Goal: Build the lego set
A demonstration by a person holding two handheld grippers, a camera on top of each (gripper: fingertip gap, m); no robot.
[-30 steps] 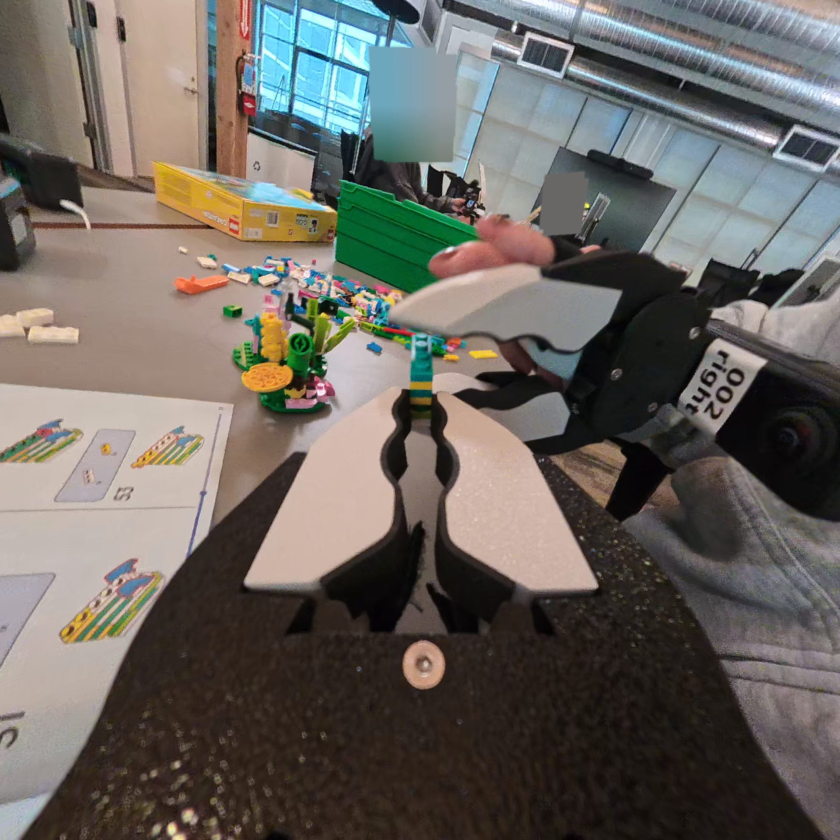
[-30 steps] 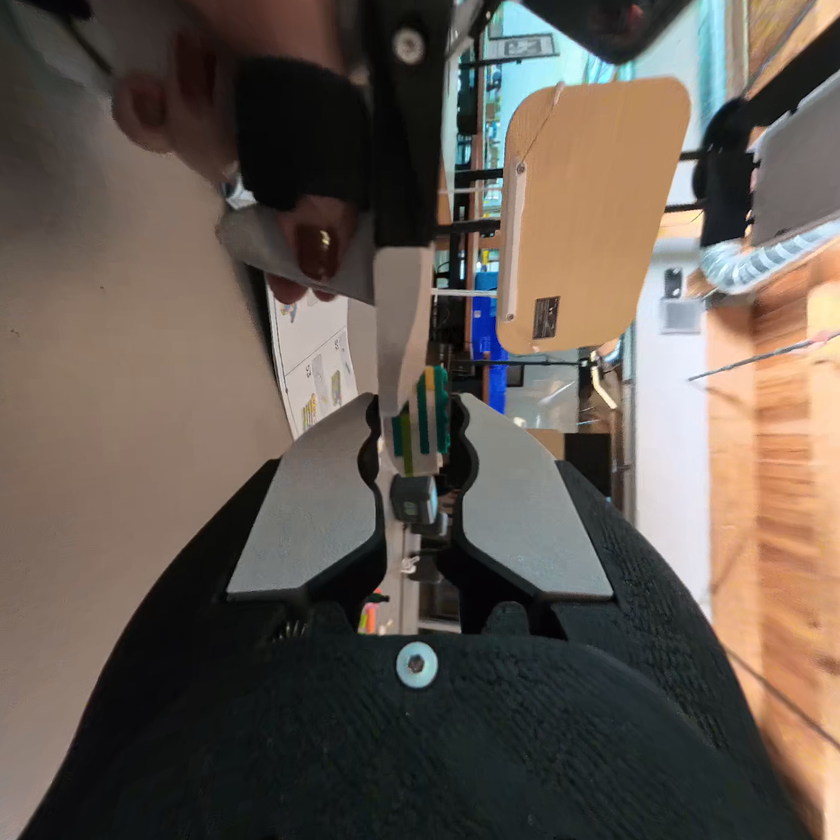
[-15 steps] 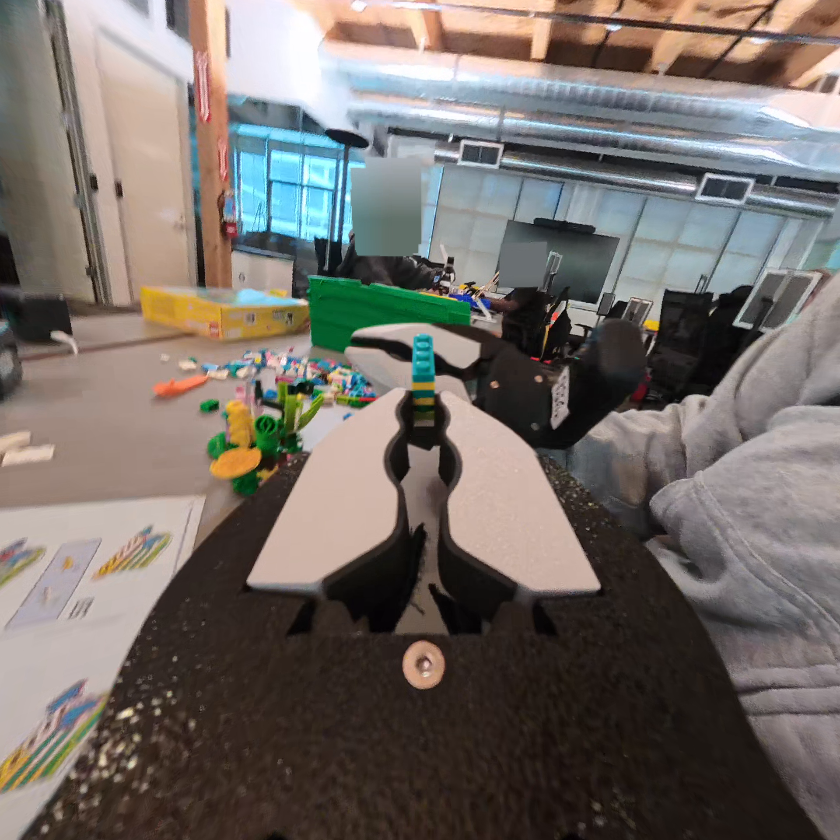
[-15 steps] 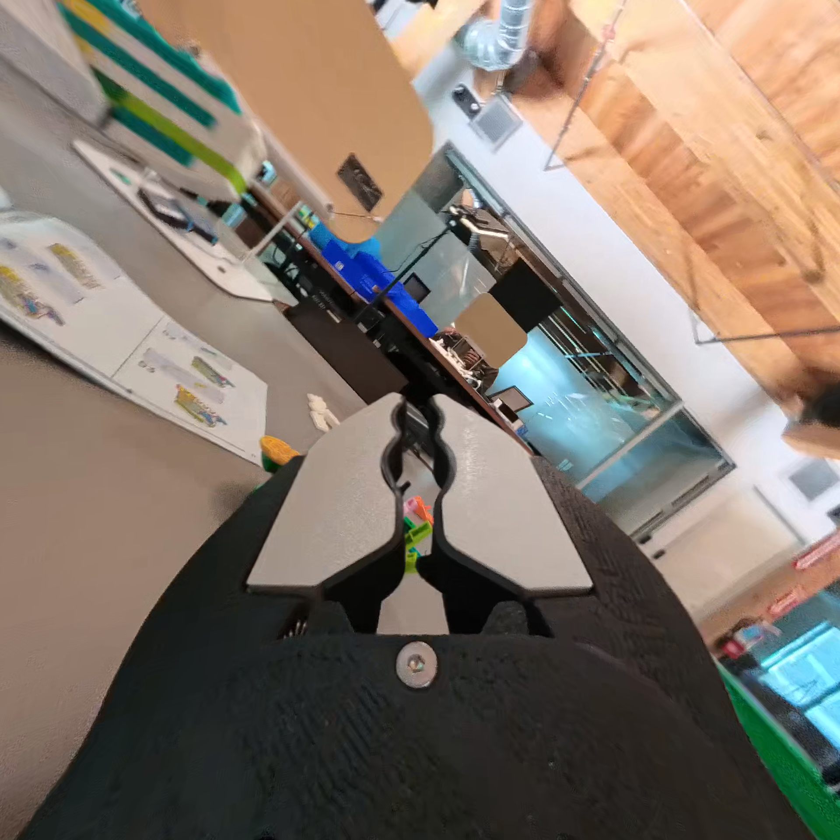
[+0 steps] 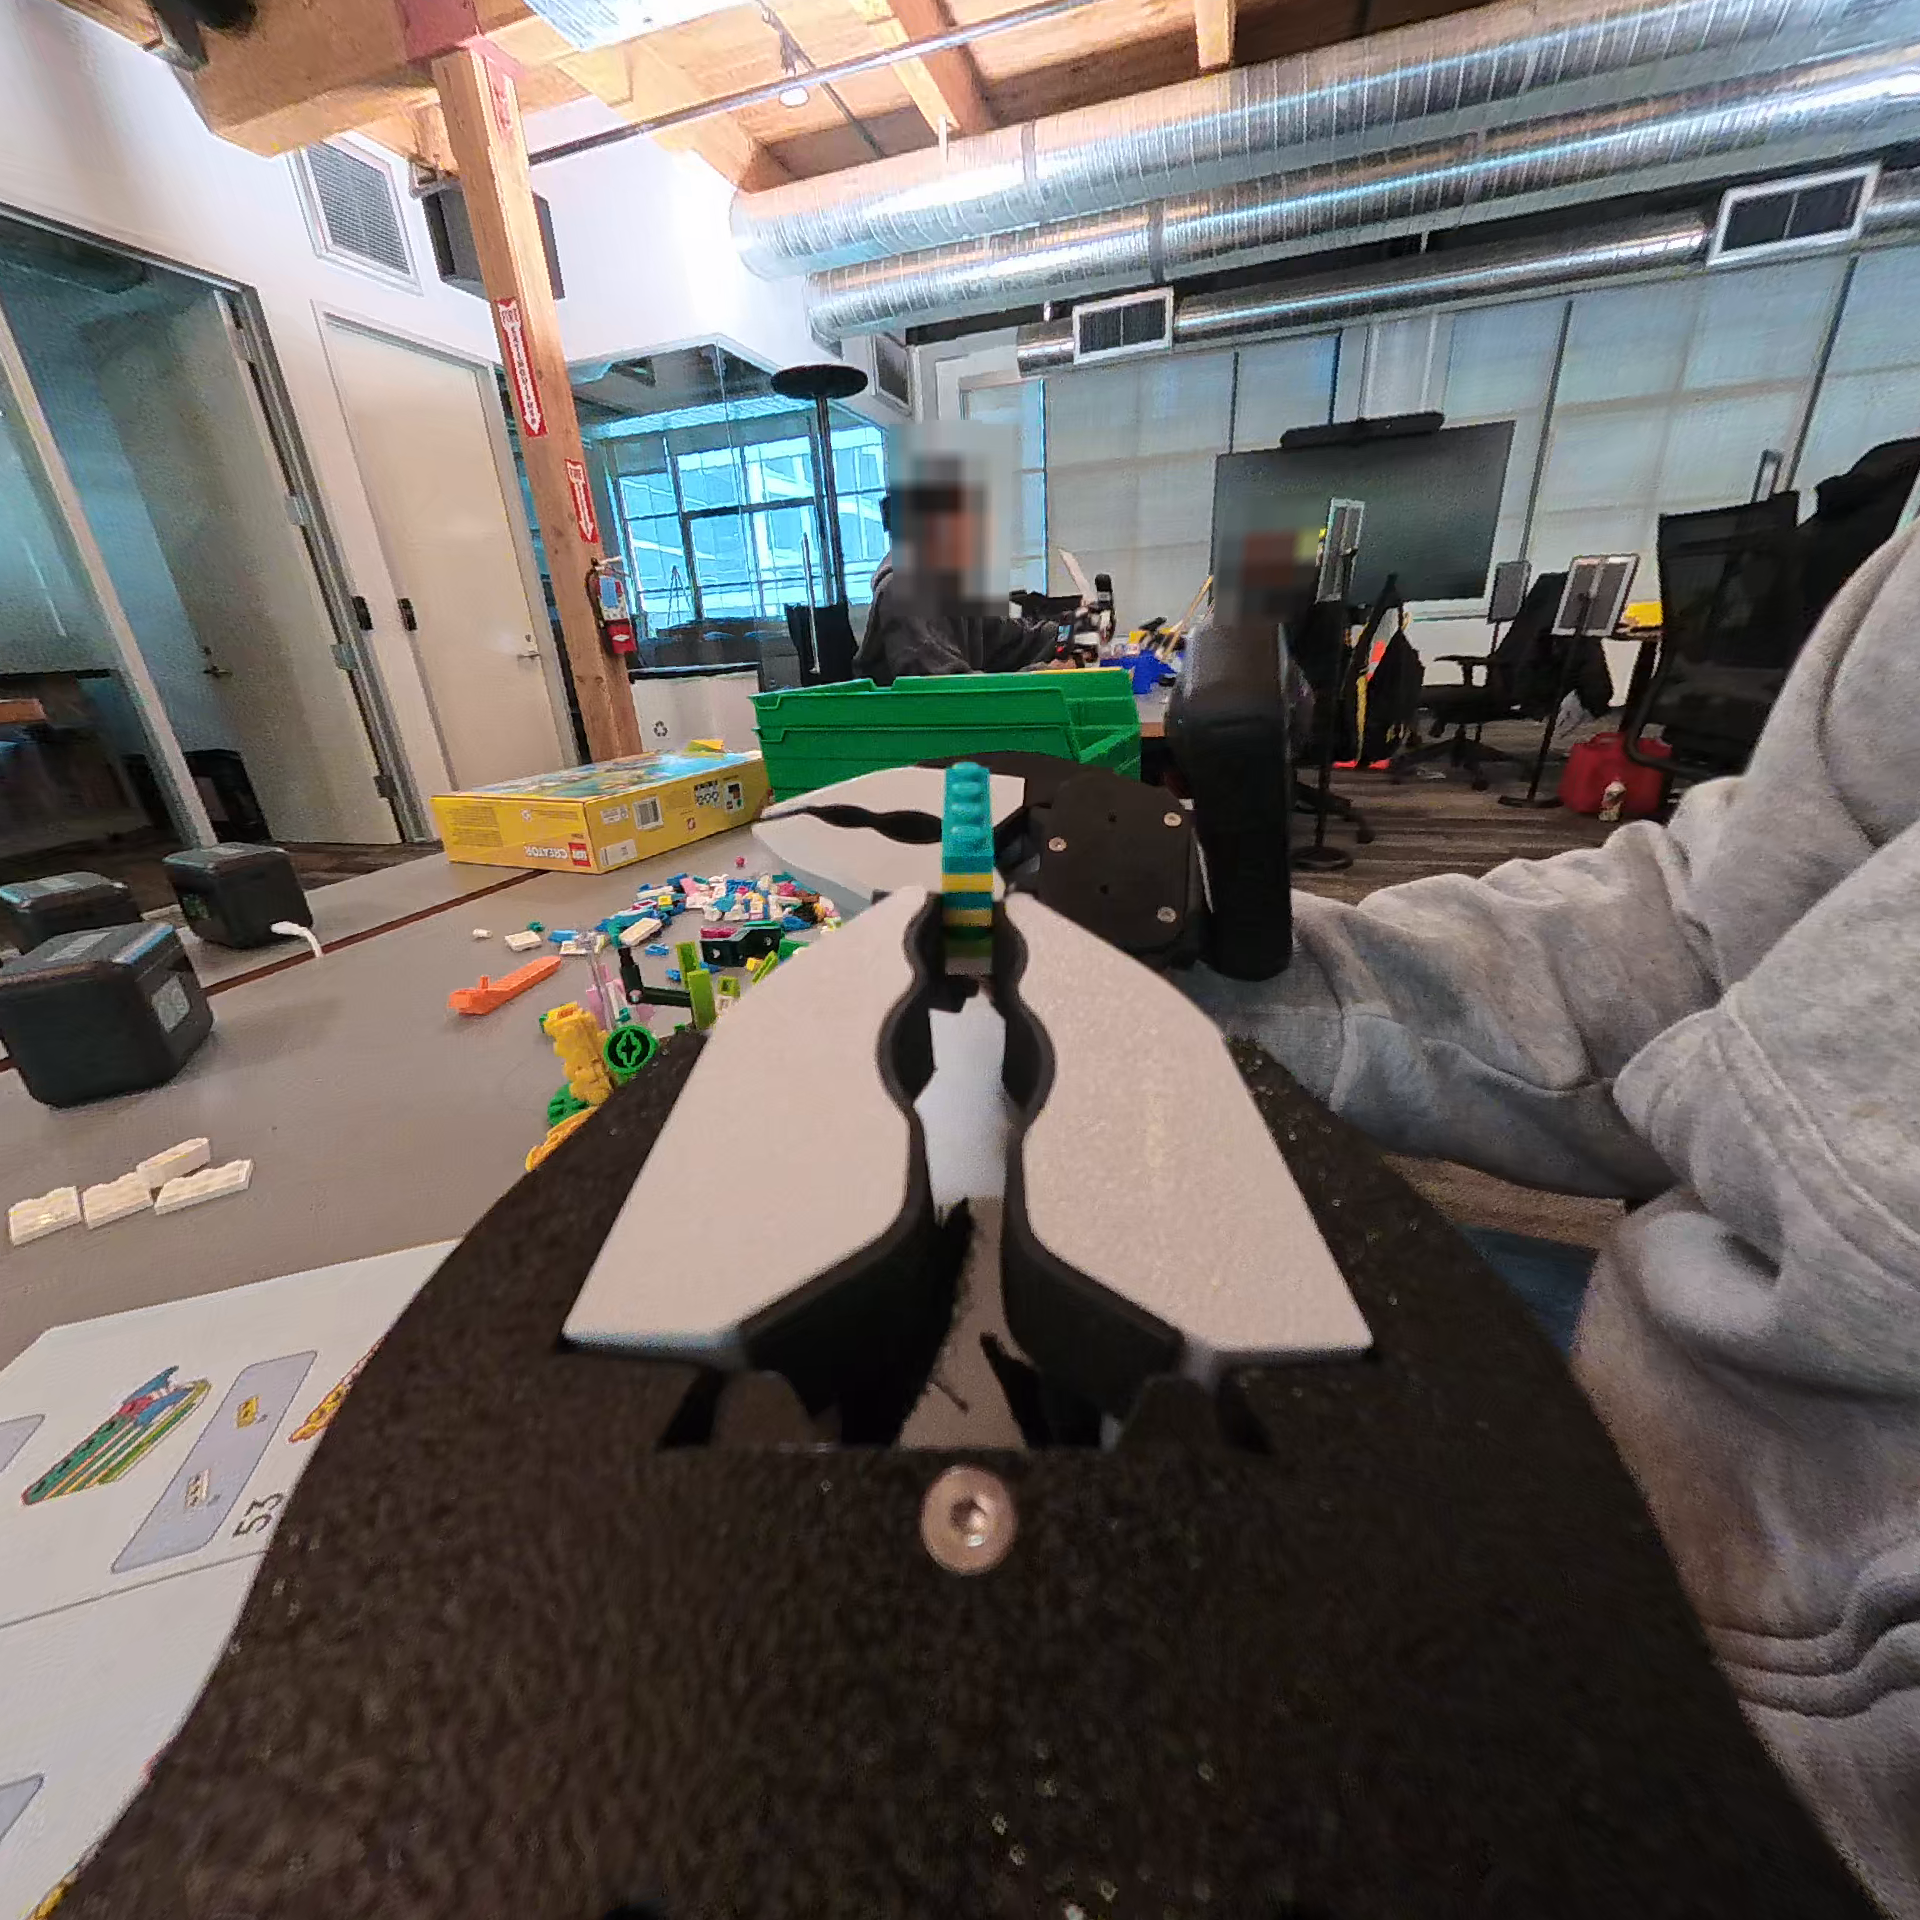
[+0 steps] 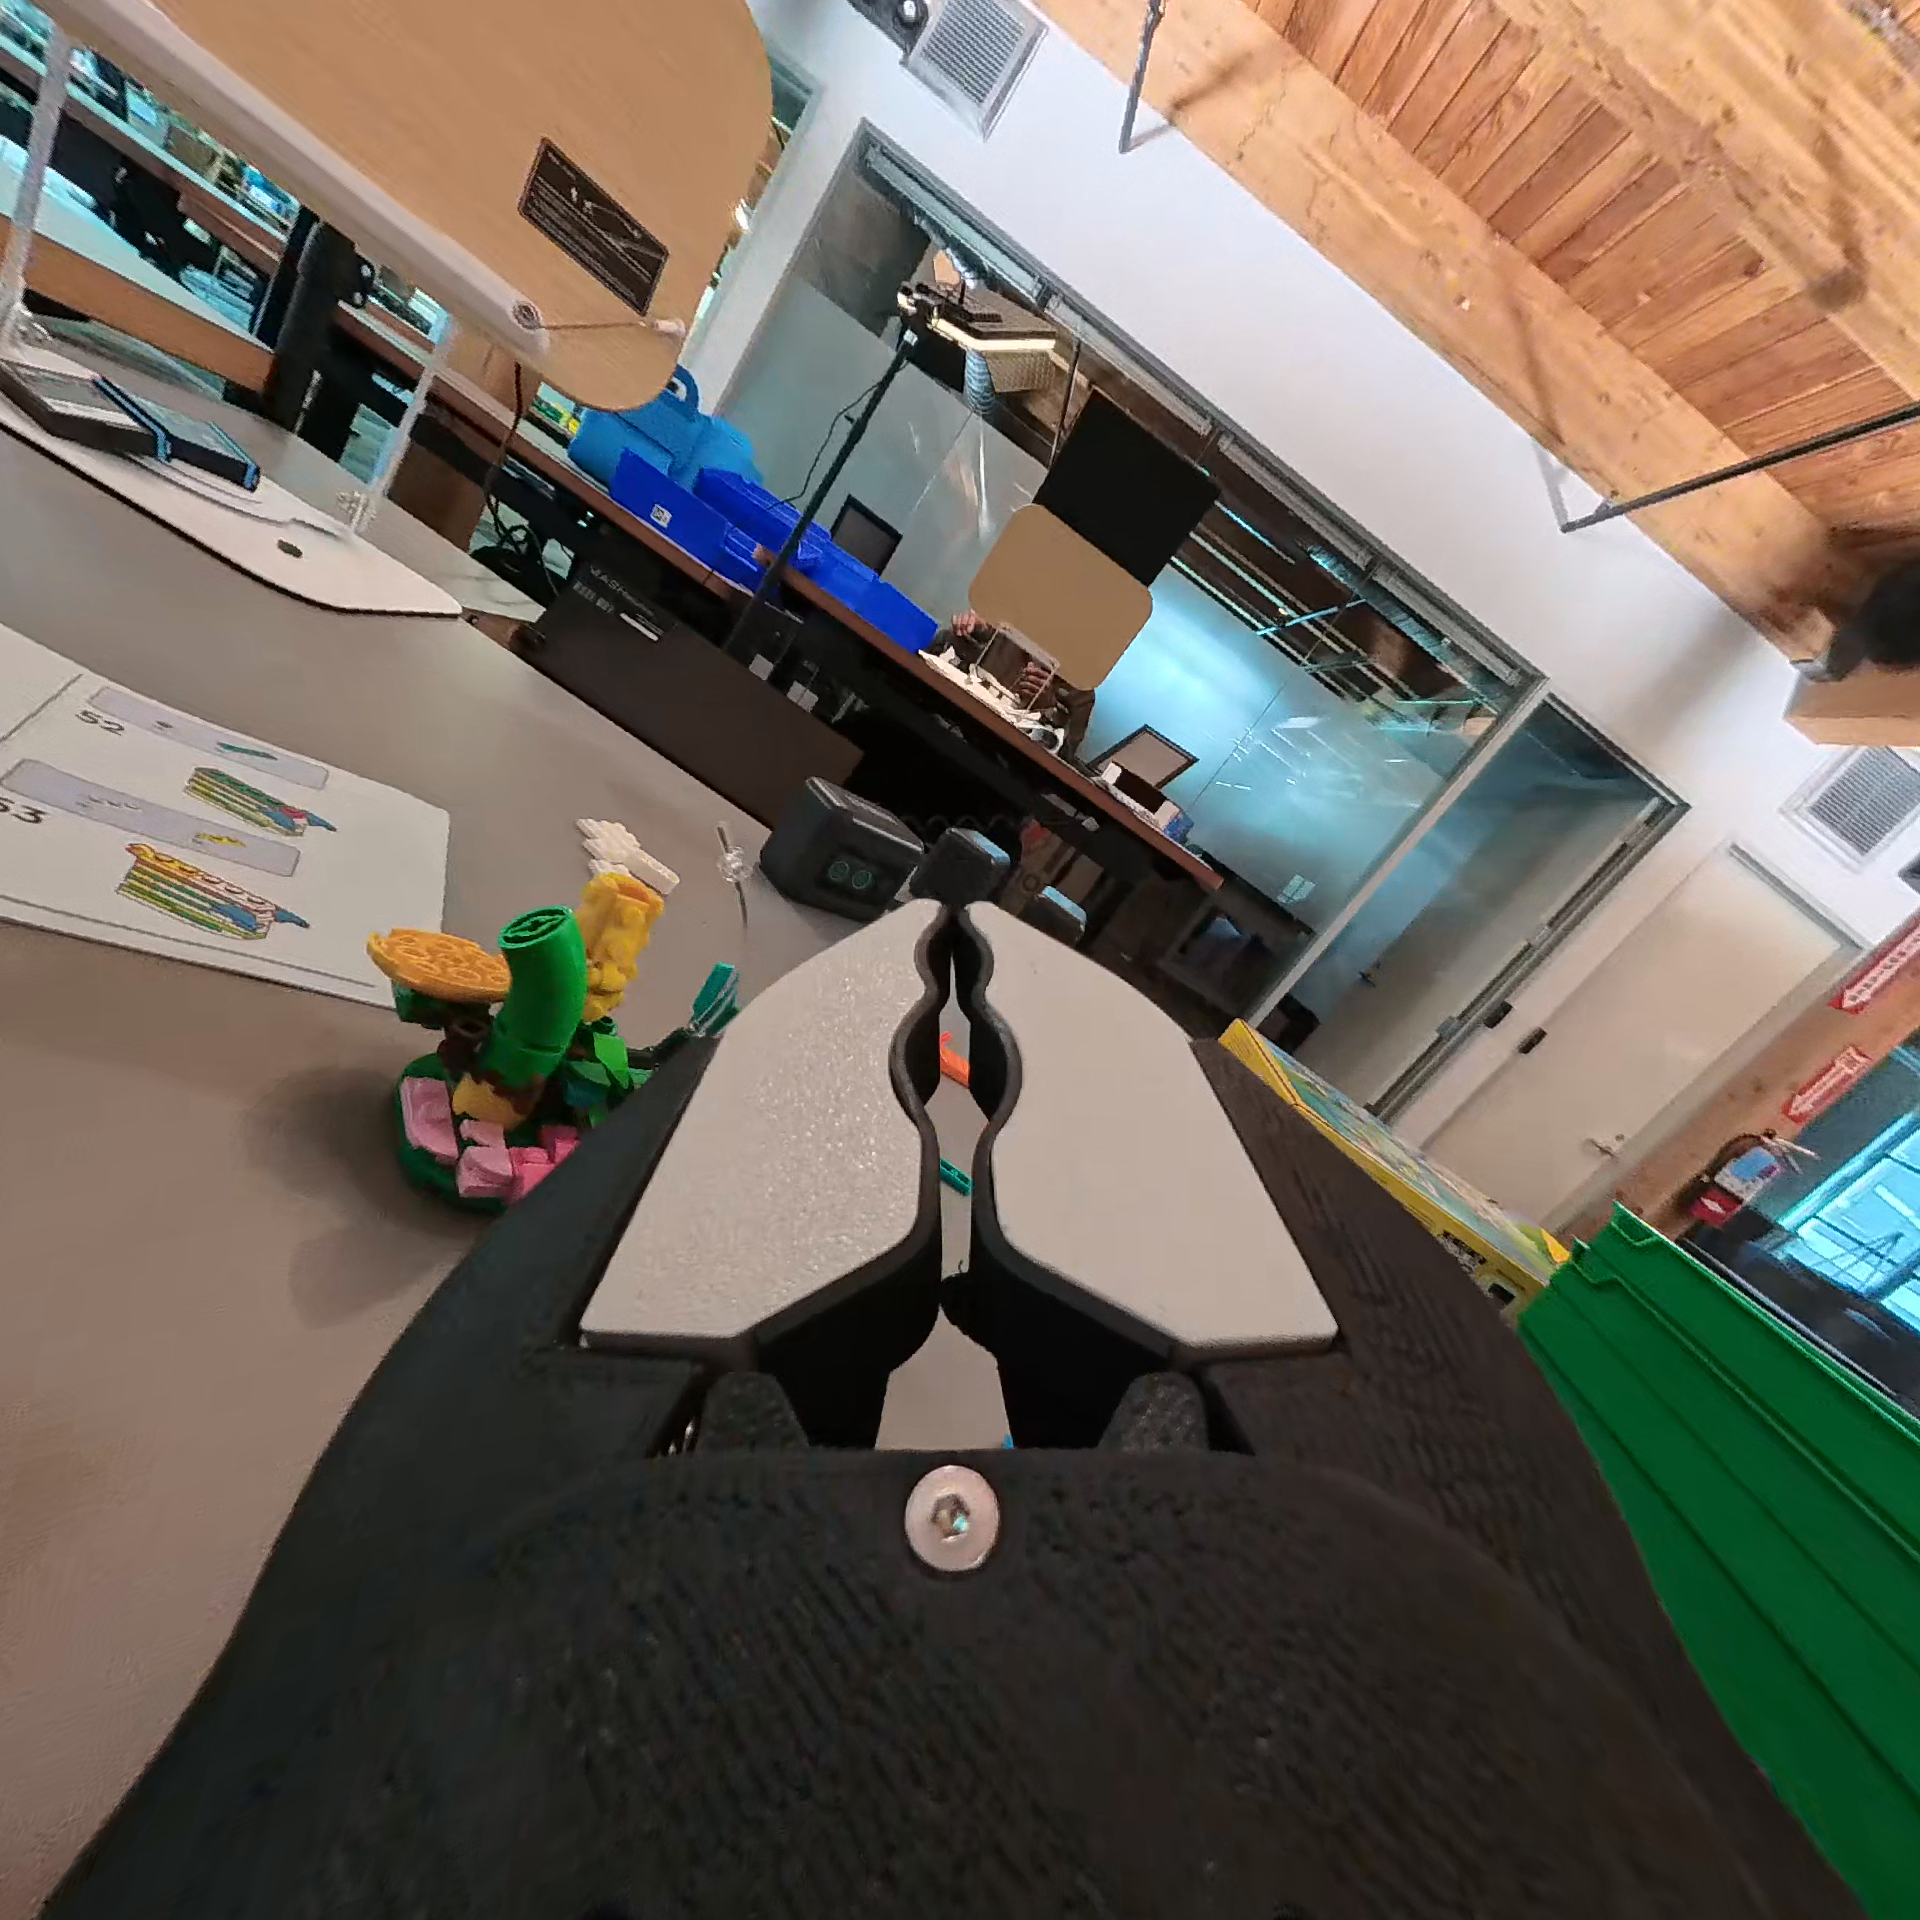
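Note:
My left gripper (image 5: 966,920) is shut on a small stack of toy bricks (image 5: 967,852), teal on top with yellow and green layers below. The stack stands upright out of the fingertips, held above the grey table (image 5: 343,1070). My right gripper (image 6: 954,914) is shut with nothing between its pads, tilted over the table. It also shows in the left wrist view (image 5: 883,821), just behind the brick stack. A small brick plant model (image 6: 520,1049) in green, yellow and pink stands on the table left of my right gripper. It also shows in the left wrist view (image 5: 603,1049).
Loose coloured bricks (image 5: 707,914) lie near a yellow box (image 5: 603,816) and green bins (image 5: 935,727). An instruction sheet (image 6: 208,831) lies at the left, white bricks (image 5: 125,1195) beside it. Black boxes (image 5: 94,1008) stand at the far left. A grey sleeve (image 5: 1558,987) fills the right.
My right gripper opened off the brick stack, pulled away and swung round, and its pads closed on air. My left gripper kept the stack and tilted upward.

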